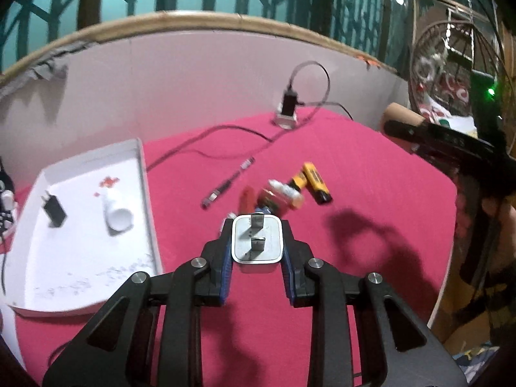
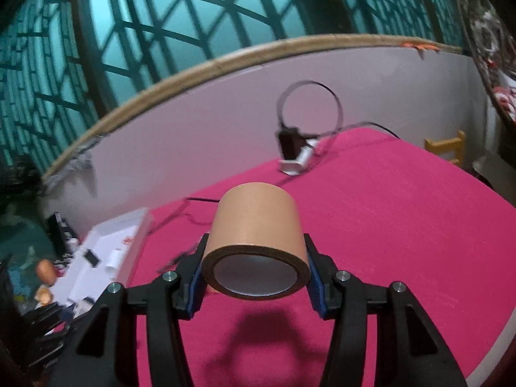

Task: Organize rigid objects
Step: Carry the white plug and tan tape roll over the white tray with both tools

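Between each tool's pads: left tool (image 1: 257, 242) clamps white charger (image 1: 257, 240), right tool (image 2: 254, 267) tape roll (image 2: 256, 242).

a pink cloth (image 1: 354, 167) covers the table, a pale wall panel (image 1: 193, 74) behind it. at twelve o'clock stands a teal window grille (image 2: 180, 22) (lattice bars), and a black cable (image 1: 206, 135) trails toward ten o'clock.

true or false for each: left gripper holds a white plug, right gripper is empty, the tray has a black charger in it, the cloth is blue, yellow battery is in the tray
1. The left gripper holds a white plug. True.
2. The right gripper is empty. False: it grips a brown tape roll.
3. The tray has a black charger in it. True.
4. The cloth is blue. False: it is pink.
5. The yellow battery lies in the tray. False: it lies on the cloth.
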Demonstrator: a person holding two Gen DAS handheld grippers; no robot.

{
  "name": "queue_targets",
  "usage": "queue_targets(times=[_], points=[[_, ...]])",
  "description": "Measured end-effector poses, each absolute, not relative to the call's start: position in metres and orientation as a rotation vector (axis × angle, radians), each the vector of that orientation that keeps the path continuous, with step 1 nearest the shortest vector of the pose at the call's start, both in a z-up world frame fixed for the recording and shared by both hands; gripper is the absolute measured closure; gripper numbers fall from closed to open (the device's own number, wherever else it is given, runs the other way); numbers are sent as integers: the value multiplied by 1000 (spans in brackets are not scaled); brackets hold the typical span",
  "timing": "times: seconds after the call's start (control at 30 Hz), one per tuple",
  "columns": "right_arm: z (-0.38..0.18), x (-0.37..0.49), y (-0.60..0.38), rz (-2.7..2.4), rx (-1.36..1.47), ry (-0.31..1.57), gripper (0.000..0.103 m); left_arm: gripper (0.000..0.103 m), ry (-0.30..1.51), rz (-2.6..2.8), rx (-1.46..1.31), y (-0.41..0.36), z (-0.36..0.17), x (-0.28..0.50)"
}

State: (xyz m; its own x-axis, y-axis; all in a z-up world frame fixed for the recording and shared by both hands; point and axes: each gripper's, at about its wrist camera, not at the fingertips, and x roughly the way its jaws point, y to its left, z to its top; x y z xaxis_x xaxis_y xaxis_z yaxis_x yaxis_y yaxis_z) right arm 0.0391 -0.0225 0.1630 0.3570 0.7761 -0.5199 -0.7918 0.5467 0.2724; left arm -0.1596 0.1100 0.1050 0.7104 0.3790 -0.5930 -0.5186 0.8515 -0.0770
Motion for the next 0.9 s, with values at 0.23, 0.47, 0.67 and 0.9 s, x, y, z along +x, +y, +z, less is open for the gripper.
queue_targets(times=[0.23,0.47,0.67,0.9], points=[[171,16,-10,1083,-54,635,51,78,548,557,-302,128,115,-181],[170,2,-5,1127,-65,646,51,78,533,603,-324,137,117,-196],[170,-3,-3,1150,-76,652,51,78,523,618,-329,139,117,-201],[171,-11,2,1184,-92,655,51,78,515,638,-339,143,117,-207]])
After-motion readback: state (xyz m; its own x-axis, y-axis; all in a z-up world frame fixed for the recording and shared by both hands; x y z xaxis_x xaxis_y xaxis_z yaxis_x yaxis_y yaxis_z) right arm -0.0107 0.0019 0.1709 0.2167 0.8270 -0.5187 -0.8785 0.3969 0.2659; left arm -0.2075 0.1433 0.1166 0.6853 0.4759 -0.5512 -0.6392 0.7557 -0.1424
